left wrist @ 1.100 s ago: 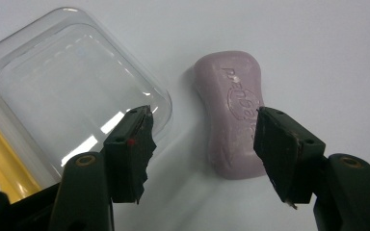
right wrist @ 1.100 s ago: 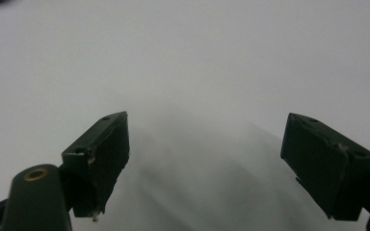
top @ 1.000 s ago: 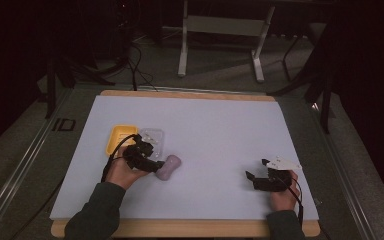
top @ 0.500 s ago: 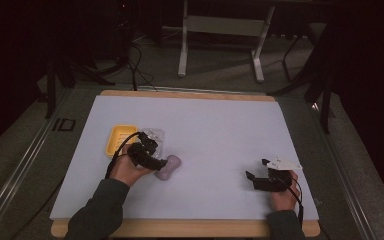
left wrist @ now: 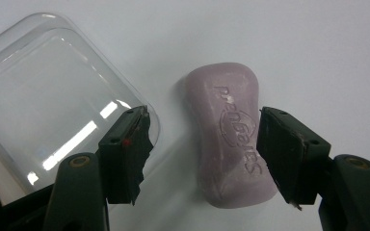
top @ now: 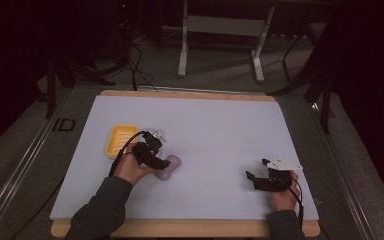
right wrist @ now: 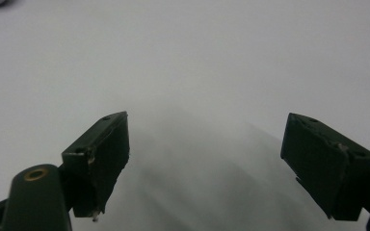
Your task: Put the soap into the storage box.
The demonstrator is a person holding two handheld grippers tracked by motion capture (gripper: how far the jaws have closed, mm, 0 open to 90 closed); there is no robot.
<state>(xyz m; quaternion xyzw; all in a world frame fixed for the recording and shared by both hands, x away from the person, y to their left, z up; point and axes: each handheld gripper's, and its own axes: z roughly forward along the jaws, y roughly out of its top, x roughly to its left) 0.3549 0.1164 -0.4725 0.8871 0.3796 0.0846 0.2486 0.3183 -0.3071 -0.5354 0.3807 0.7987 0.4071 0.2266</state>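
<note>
Table: white sheet on a wooden board, the work all at its left-near part.
Soap dish: yellow, lying open, nothing in it that I can make out; judged to be where the soap goes.
Clear lid: flat on the sheet, just beside the soap, under the left jaw tip.
Soap bar: lilac, flat on the sheet right of the dish, not yet lifted.
Left gripper: jaws parted astride the bar, one pad close to its edge, the other clear; no grip yet.
Right gripper: released, jaws wide over bare sheet, well apart from the soap.
Progress: early; grasping, carrying and setting down are left.
</note>
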